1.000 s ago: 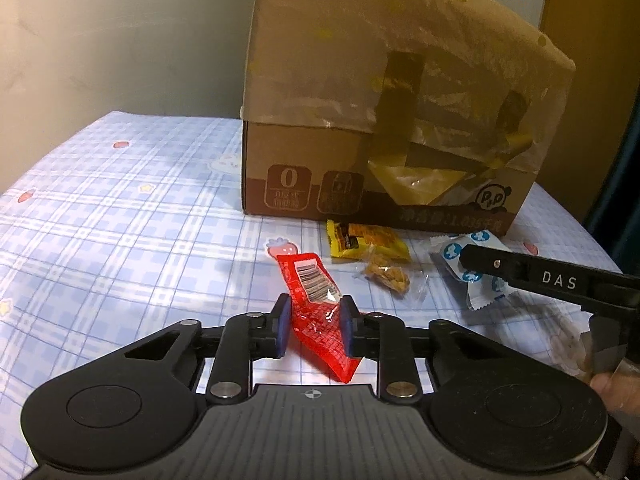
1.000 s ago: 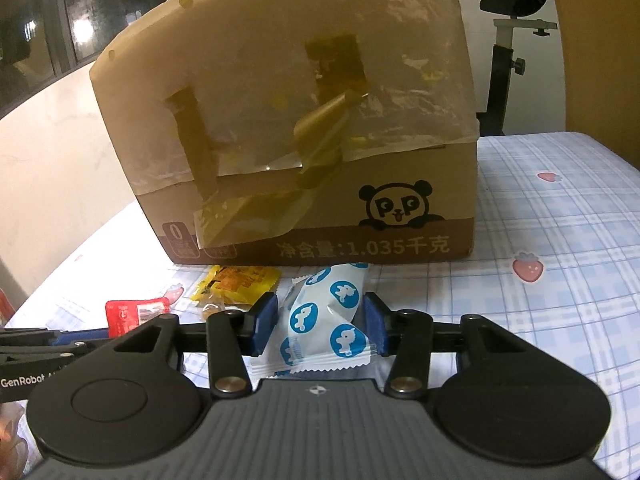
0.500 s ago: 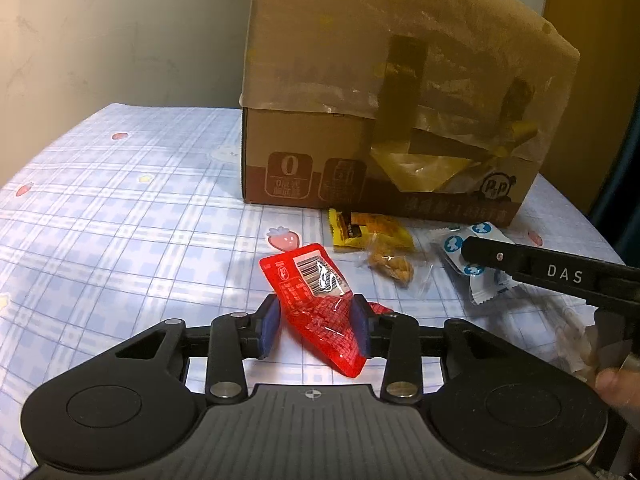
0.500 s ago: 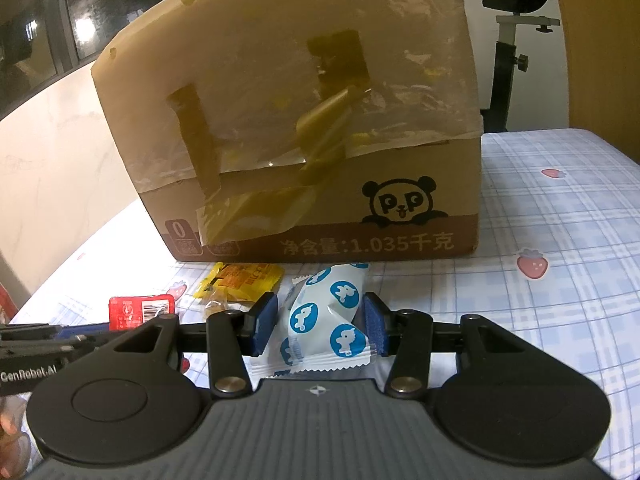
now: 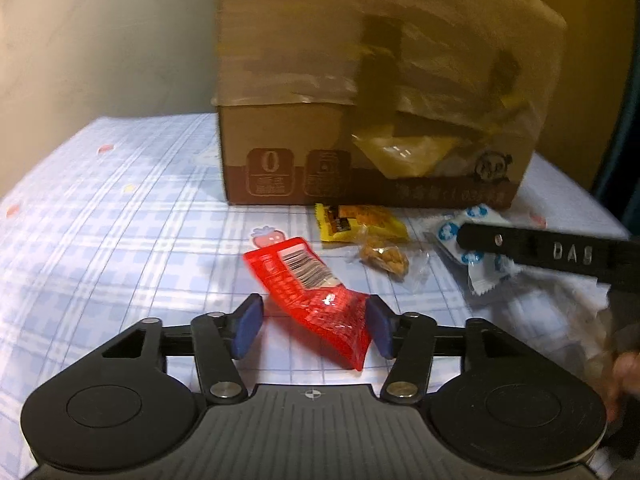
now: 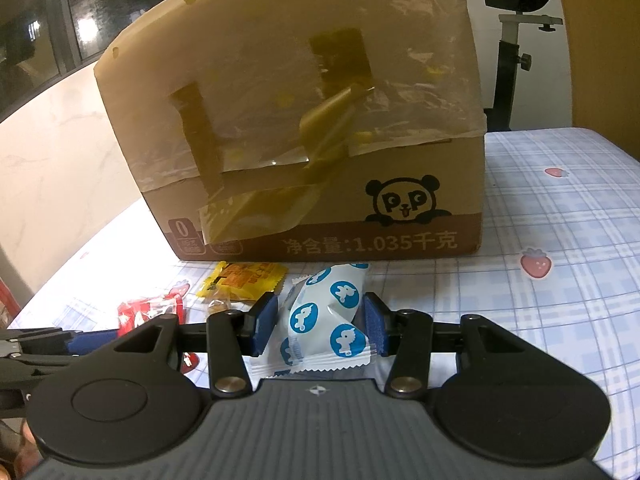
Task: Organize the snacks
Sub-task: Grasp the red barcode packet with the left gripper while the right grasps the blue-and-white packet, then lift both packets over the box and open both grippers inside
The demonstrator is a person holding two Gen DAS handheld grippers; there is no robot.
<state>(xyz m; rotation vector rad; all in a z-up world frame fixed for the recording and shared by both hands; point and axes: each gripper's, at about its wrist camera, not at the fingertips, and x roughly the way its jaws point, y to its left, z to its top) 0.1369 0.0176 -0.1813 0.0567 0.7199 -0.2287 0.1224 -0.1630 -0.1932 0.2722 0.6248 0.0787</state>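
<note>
Left gripper [image 5: 314,326]: jaws opening wide; red snack packet [image 5: 316,300] lying between them, left pad clear of it, right pad at its edge.
Right gripper [image 6: 318,326]: part-open, pads pressing both sides of the white packet with blue dots [image 6: 328,316].
Yellow packet [image 6: 242,280]: lying at 11 o'clock from the white packet, just before the box.
Cardboard box [image 6: 304,132]: standing at 12 o'clock on the checked tablecloth [image 6: 560,300].
</note>
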